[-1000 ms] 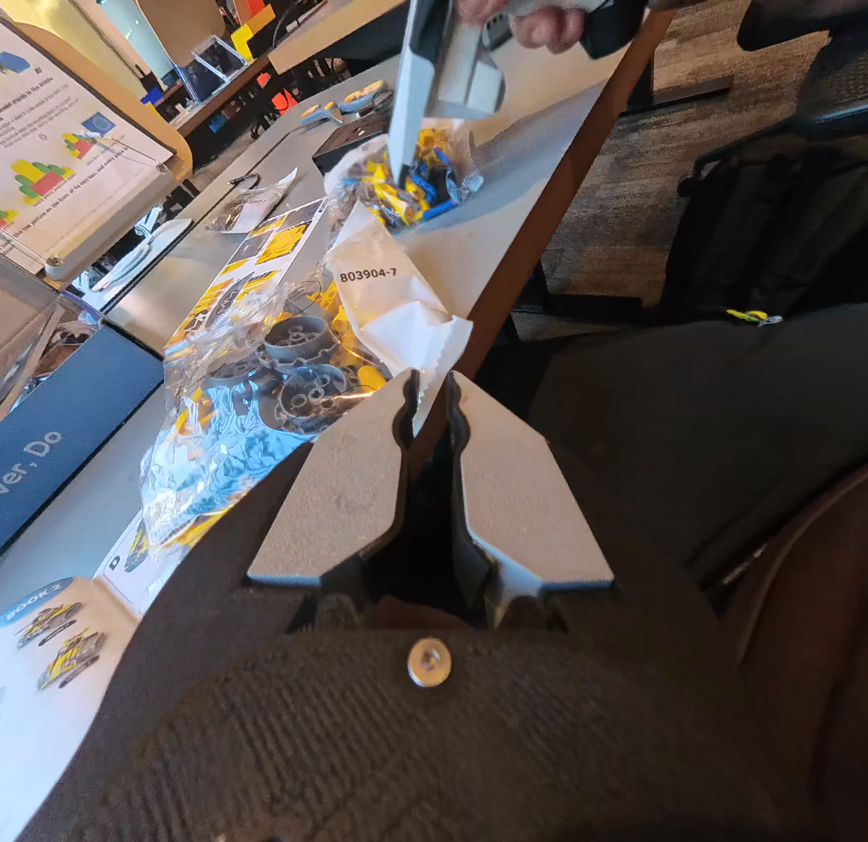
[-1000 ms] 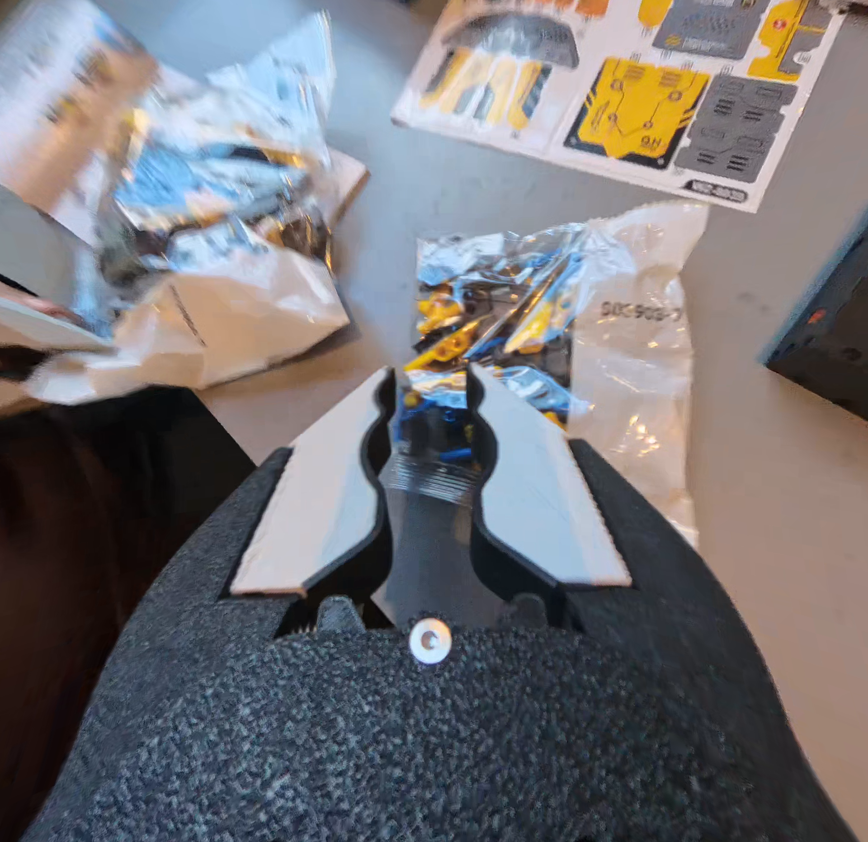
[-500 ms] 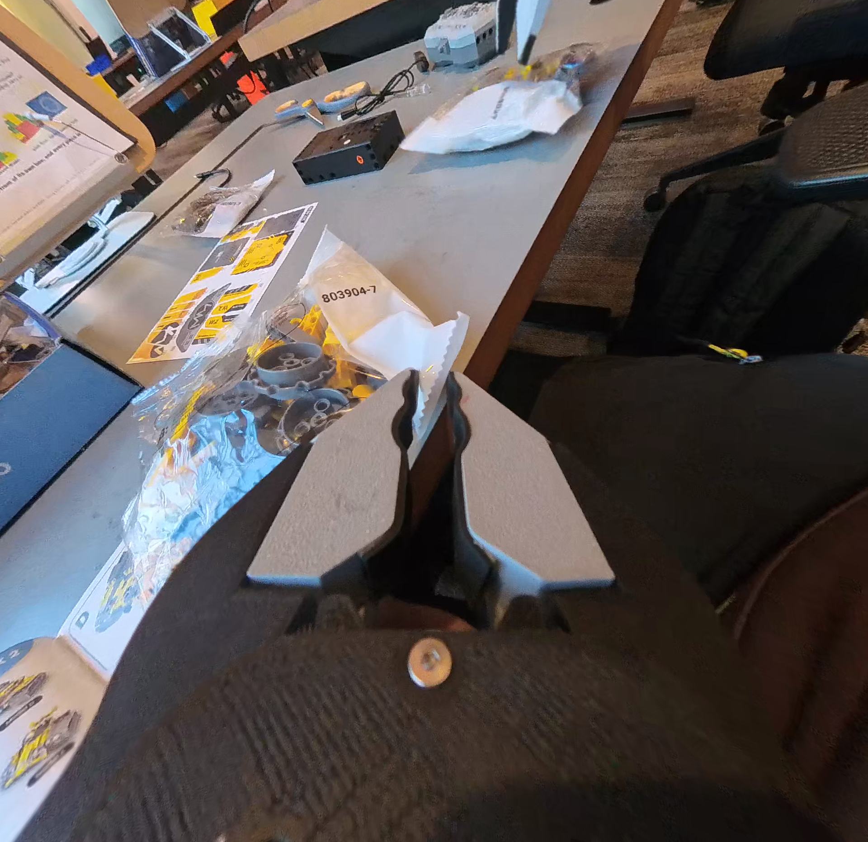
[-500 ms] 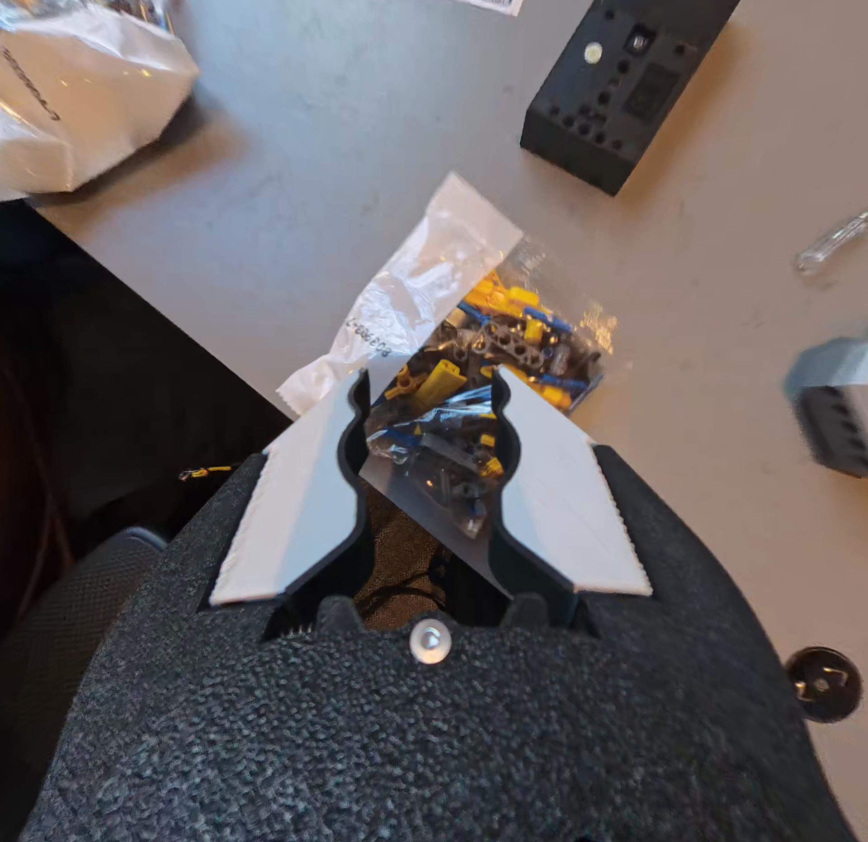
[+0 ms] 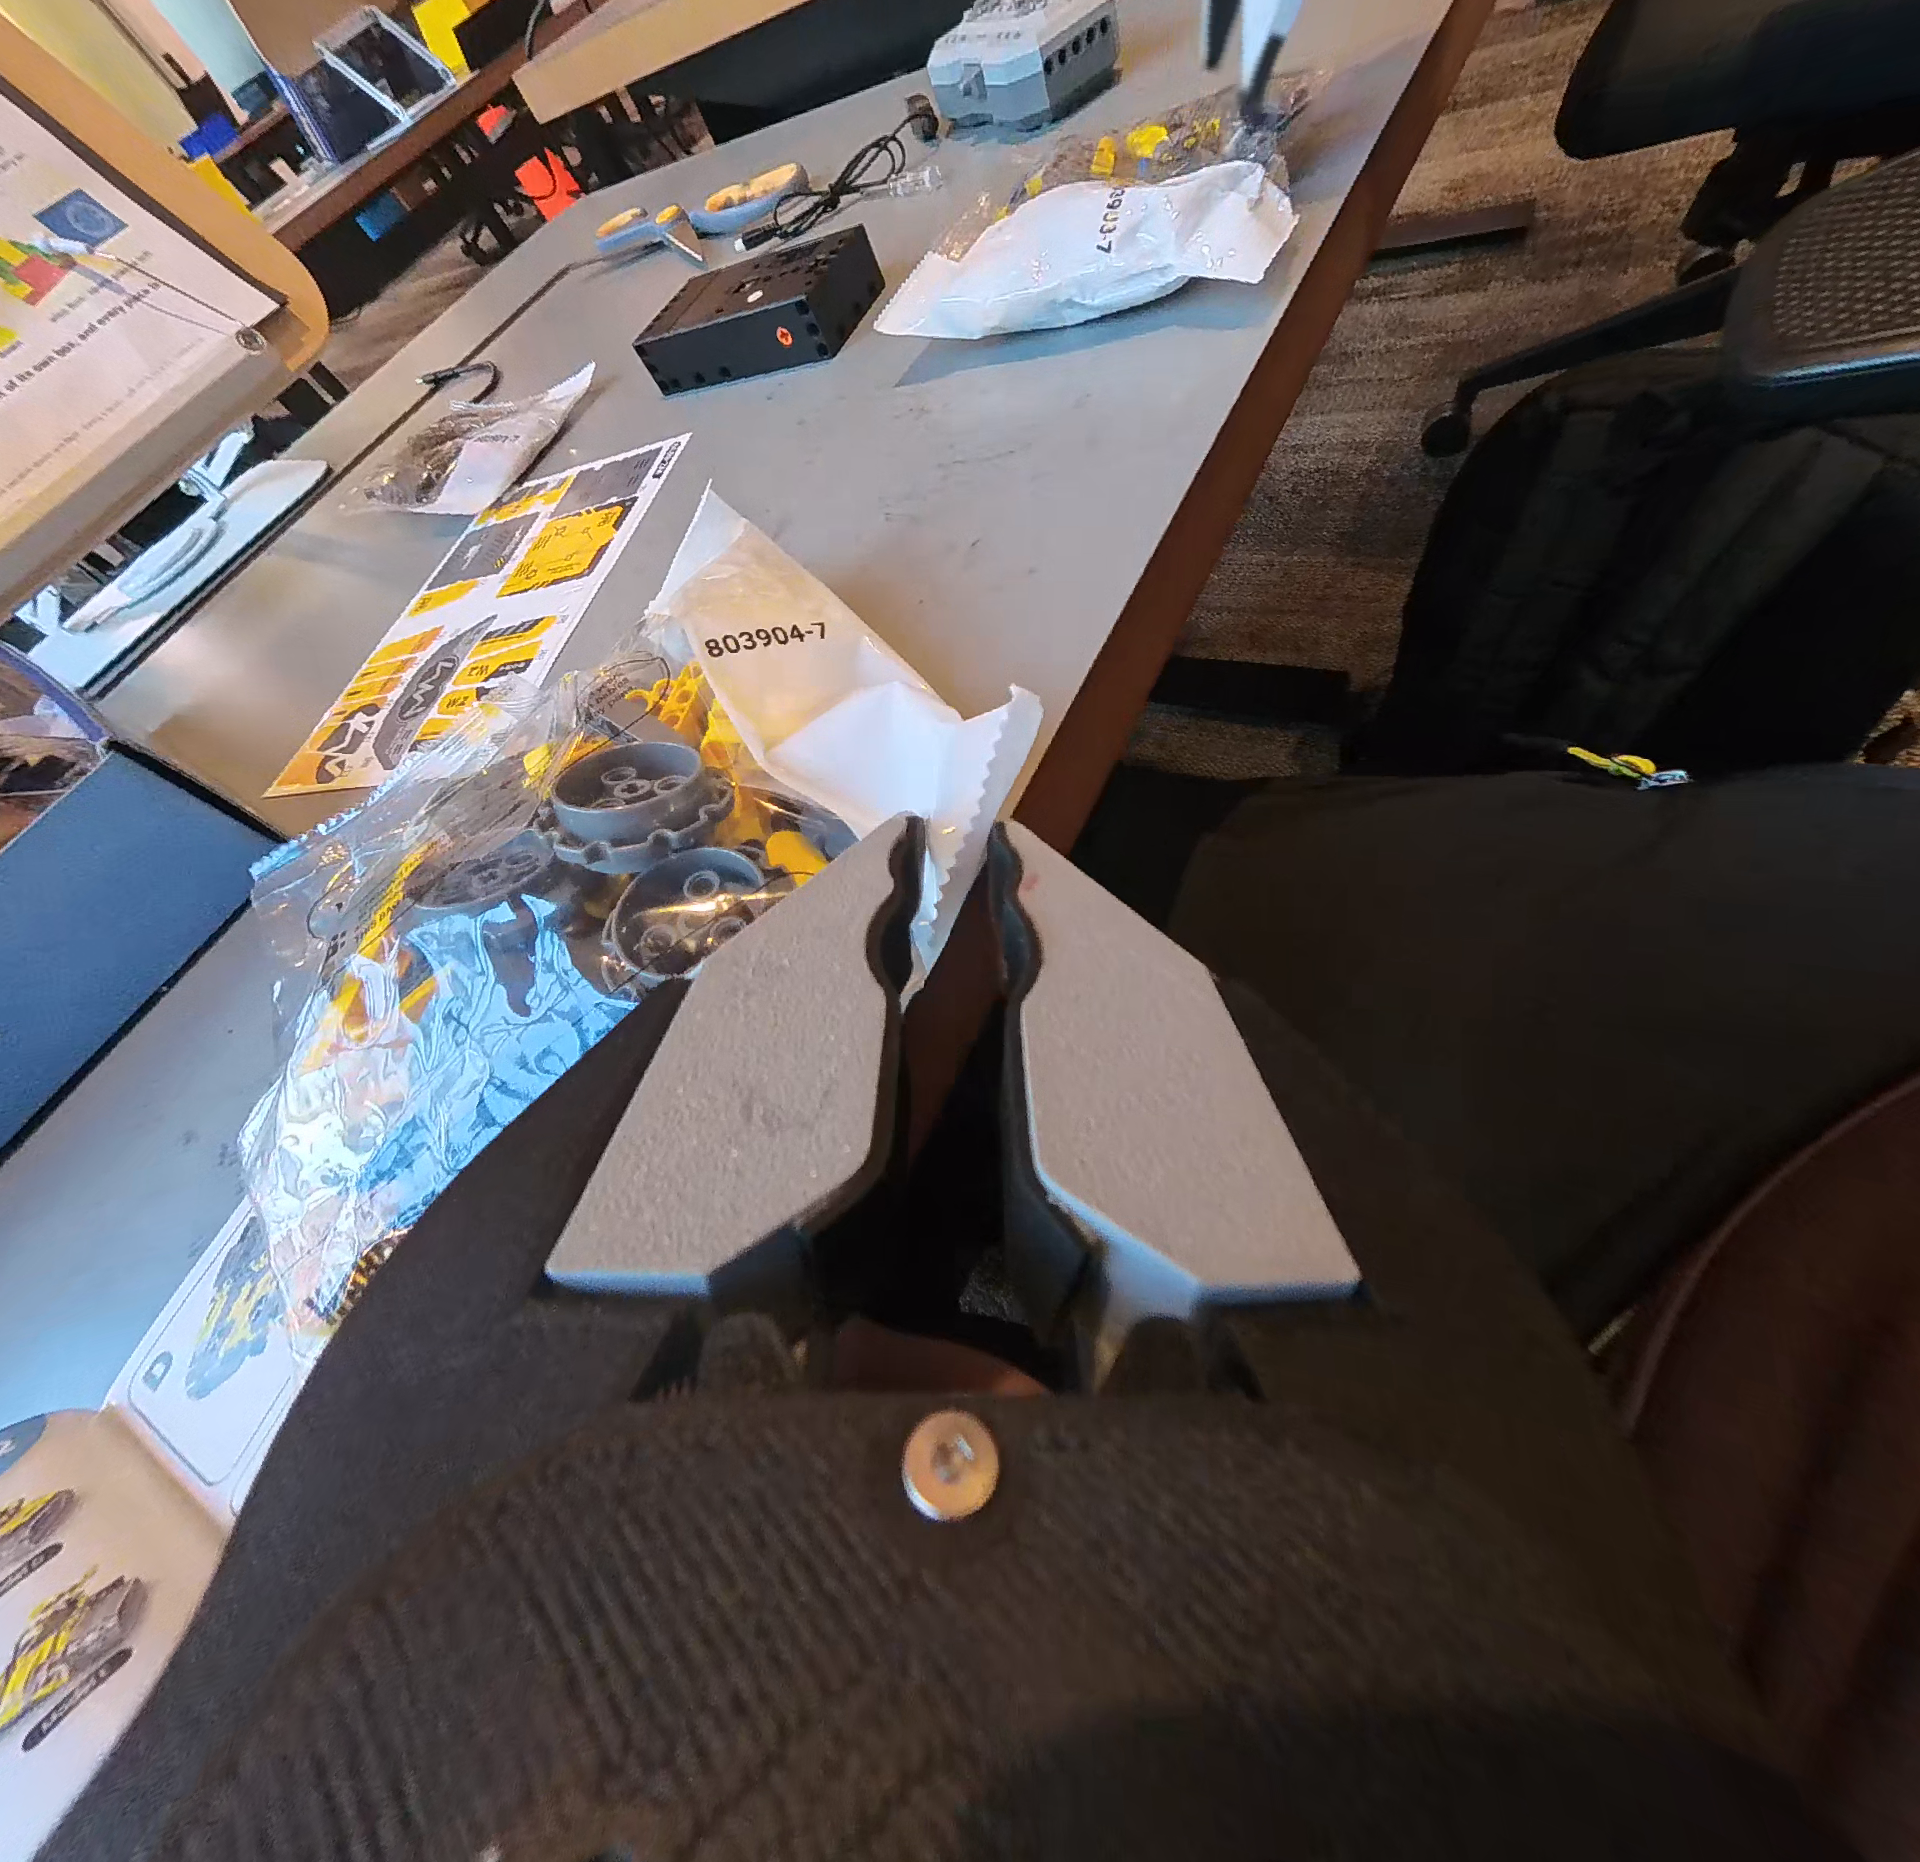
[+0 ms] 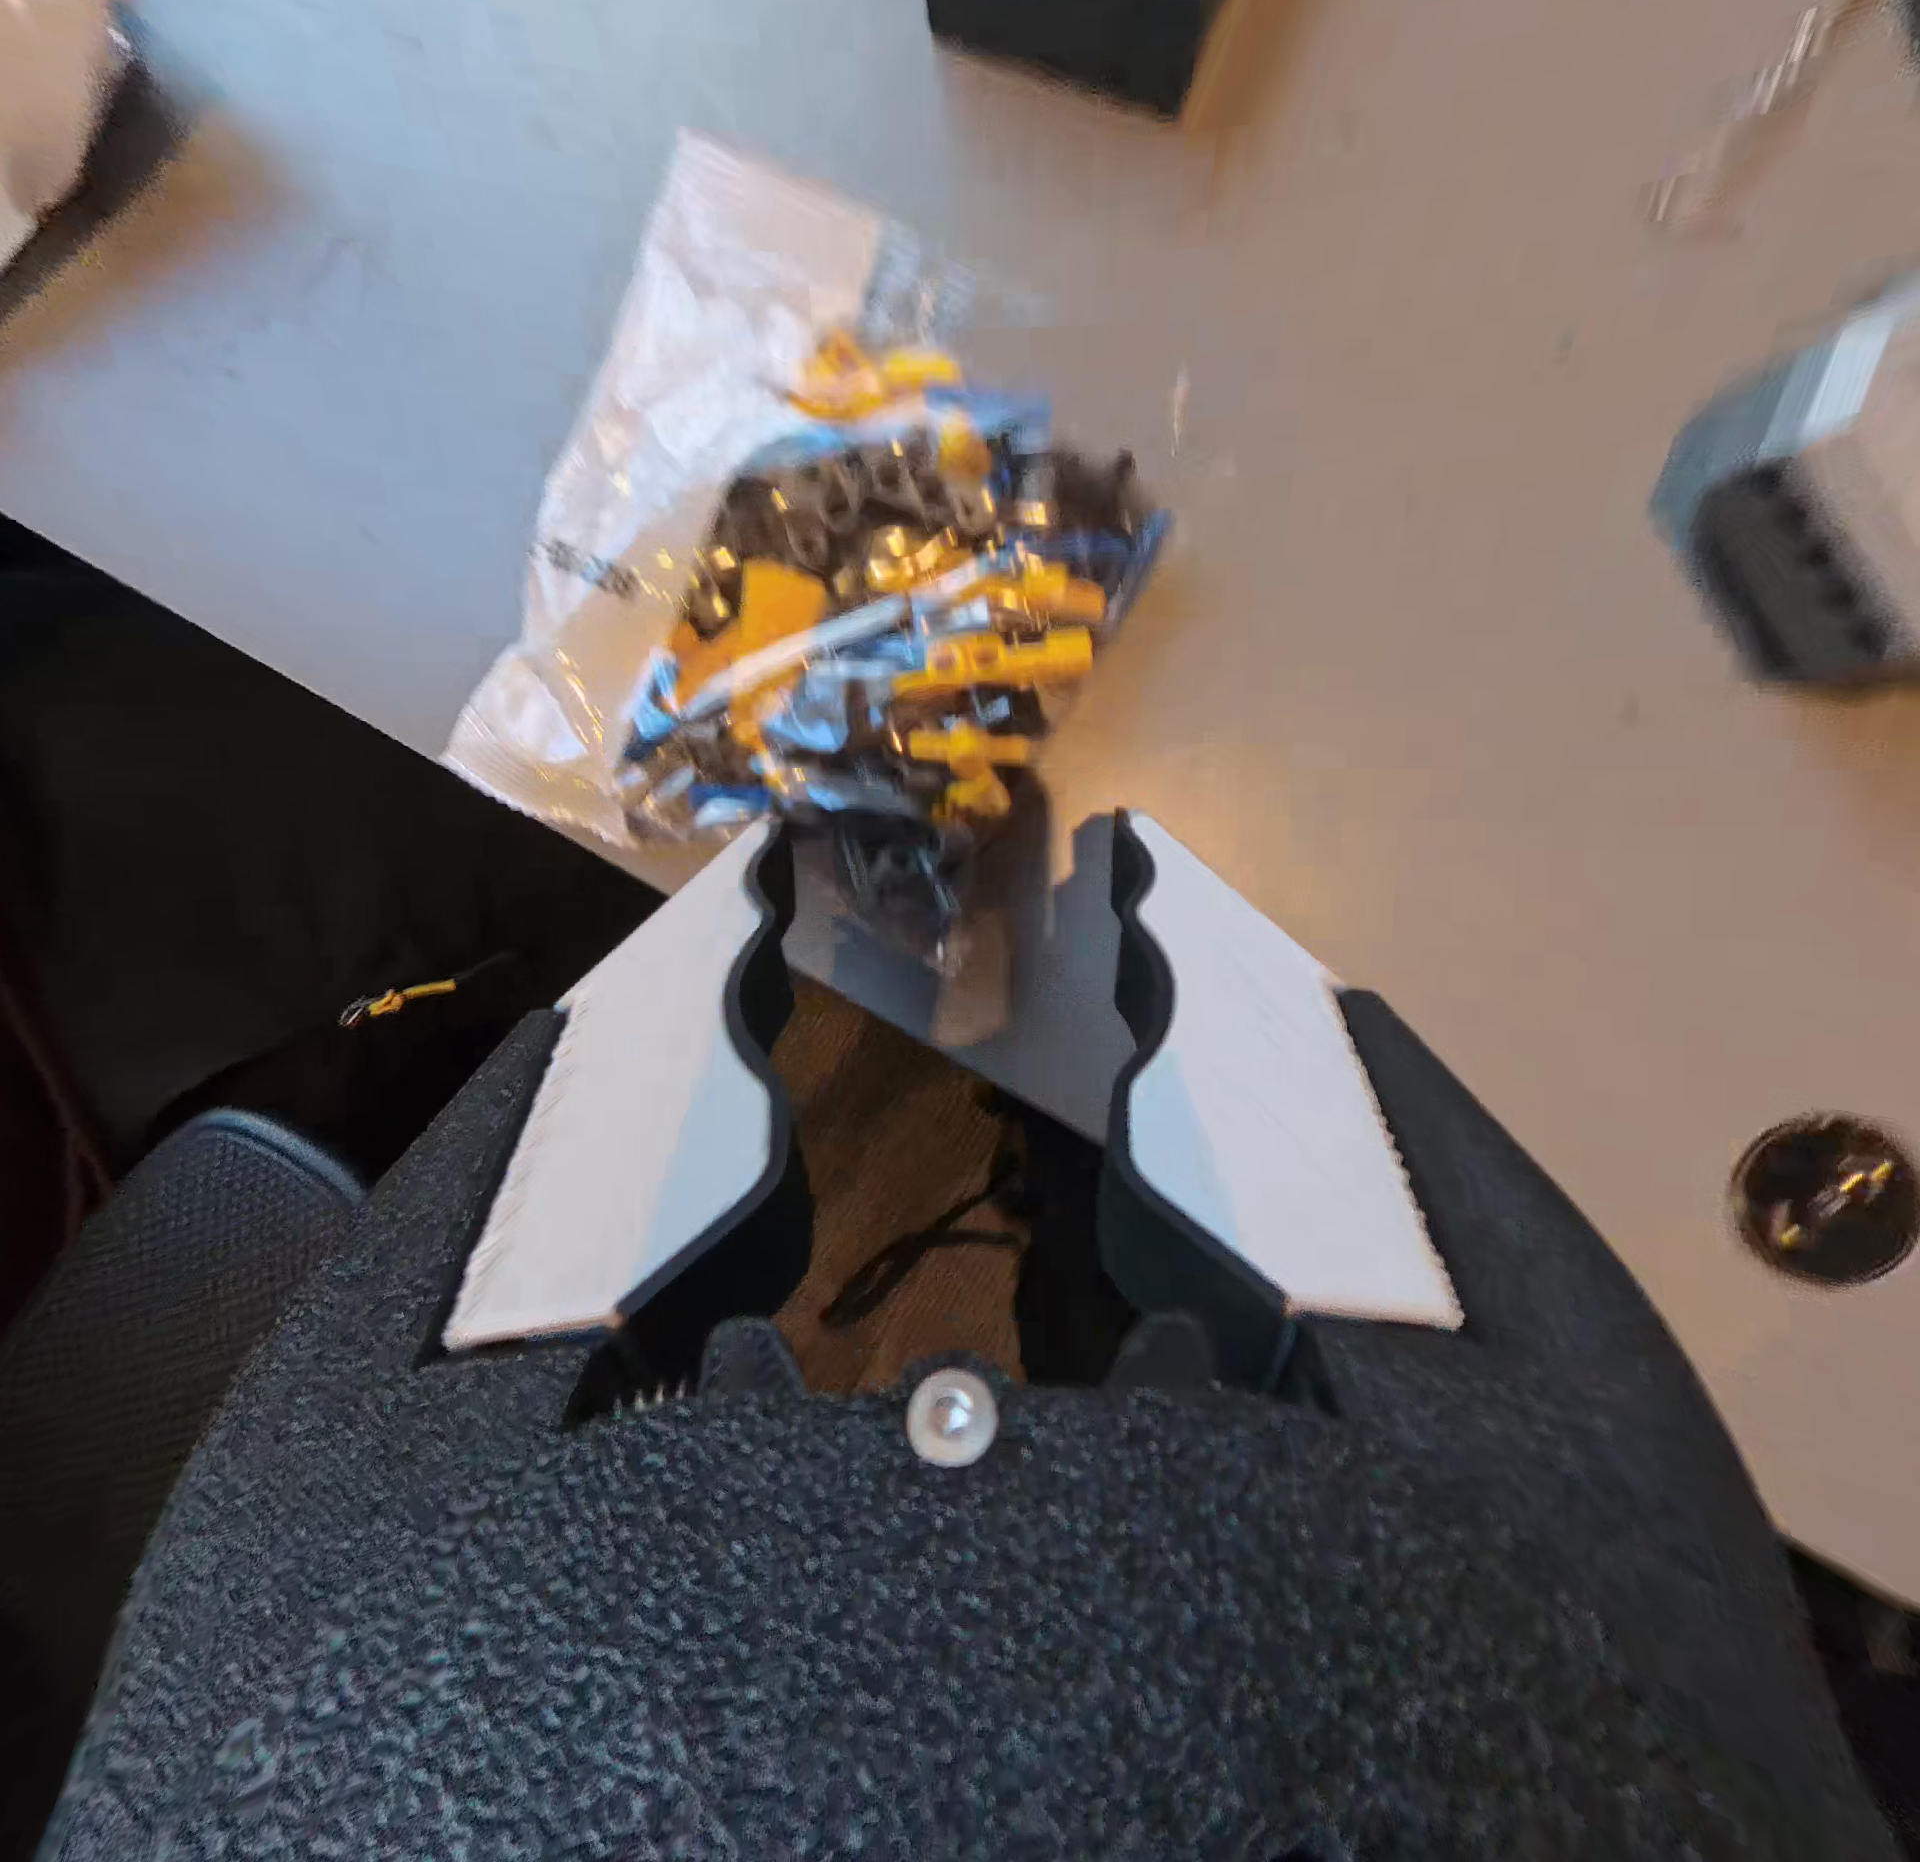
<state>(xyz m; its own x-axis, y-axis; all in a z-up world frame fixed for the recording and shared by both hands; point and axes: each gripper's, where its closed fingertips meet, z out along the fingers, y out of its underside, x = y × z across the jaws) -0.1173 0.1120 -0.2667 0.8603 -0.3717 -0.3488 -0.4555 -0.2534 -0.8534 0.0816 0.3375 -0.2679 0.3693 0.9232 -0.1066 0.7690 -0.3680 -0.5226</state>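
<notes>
Left gripper (image 5: 951, 851) pinched on white zigzag edge of wheel-parts bag (image 5: 582, 877), frame centre, at table (image 5: 935, 482) edge. Right gripper (image 6: 940, 856) spread wide, just below blurred yellow-blue parts bag (image 6: 831, 586), mid-frame.

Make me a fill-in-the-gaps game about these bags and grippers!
1. The left gripper pinches the white edge of the nearer bag, which holds big grey ____.
2. The right gripper, its jaws ____, hovers by the small-parts bag.
3. The sticker sheet is mostly grey and ____.
Missing words: wheels; open; yellow.
</notes>
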